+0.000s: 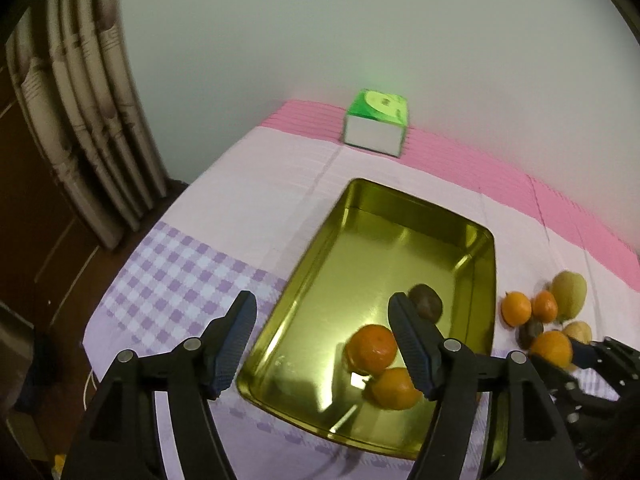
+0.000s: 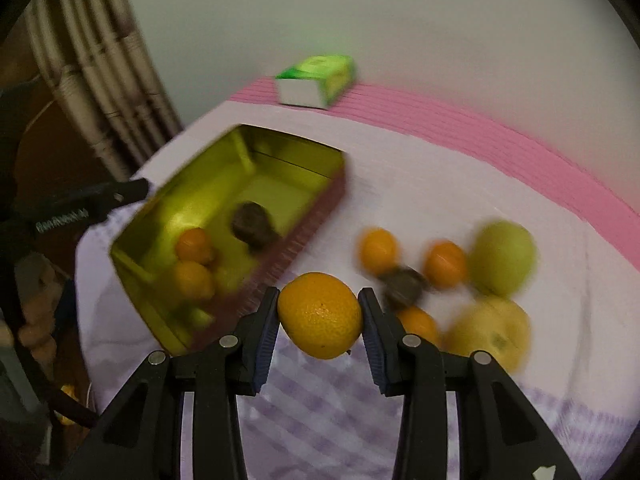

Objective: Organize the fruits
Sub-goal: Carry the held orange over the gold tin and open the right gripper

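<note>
A gold metal tray (image 1: 304, 272) lies on the cloth-covered table and holds two oranges (image 1: 370, 350) and a dark round fruit (image 1: 426, 302). My left gripper (image 1: 320, 344) is open and empty over the tray's near left edge. My right gripper (image 2: 320, 320) is shut on an orange (image 2: 320, 314) and holds it above the cloth, right of the tray (image 2: 320, 216). The held orange also shows in the left wrist view (image 1: 550, 348). Loose fruit lies to the right: oranges (image 2: 378, 250), a dark fruit (image 2: 404, 284), a green pear (image 2: 502, 258) and a yellow fruit (image 2: 490, 332).
A green and white tissue box (image 1: 376, 126) stands at the table's far edge by the wall. Curtains (image 1: 80, 120) hang at the left past the table edge. The cloth (image 1: 180, 280) is pink, white and purple checked.
</note>
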`<state>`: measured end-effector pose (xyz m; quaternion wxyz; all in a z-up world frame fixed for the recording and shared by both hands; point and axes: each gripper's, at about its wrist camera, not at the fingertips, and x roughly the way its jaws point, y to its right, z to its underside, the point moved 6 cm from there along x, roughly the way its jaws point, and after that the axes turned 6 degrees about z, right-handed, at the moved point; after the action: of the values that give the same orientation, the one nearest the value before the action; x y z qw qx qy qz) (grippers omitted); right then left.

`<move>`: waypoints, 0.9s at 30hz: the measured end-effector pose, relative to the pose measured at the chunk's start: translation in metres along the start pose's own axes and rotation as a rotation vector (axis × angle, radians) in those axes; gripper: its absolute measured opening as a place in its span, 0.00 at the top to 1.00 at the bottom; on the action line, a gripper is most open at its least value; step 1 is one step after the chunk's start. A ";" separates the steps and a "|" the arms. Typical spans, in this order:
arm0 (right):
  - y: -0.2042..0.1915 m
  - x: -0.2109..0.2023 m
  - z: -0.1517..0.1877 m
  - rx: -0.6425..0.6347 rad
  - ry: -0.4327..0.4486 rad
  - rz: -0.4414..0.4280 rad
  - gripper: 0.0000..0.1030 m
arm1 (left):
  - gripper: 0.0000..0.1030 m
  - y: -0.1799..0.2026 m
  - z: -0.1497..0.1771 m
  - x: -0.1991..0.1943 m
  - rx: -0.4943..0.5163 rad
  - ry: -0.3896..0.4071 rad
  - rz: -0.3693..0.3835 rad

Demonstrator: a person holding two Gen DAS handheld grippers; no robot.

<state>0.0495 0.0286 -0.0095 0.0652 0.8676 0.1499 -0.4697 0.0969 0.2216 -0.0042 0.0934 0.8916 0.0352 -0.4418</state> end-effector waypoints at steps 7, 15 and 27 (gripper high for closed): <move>-0.049 0.039 -0.029 -0.090 -0.034 -0.053 0.64 | 0.32 -0.011 0.000 0.002 -0.042 -0.003 -0.012; -0.063 0.063 -0.029 -0.142 -0.082 -0.044 0.64 | 0.31 -0.009 0.002 0.005 -0.036 -0.018 -0.005; -0.055 0.075 -0.024 -0.274 -0.091 0.097 0.64 | 0.29 -0.008 0.005 0.007 -0.037 -0.022 0.000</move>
<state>0.0894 0.1011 -0.0573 0.2124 0.8347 0.1672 -0.4798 0.0964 0.2286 -0.0137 0.1101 0.8848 0.0424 -0.4507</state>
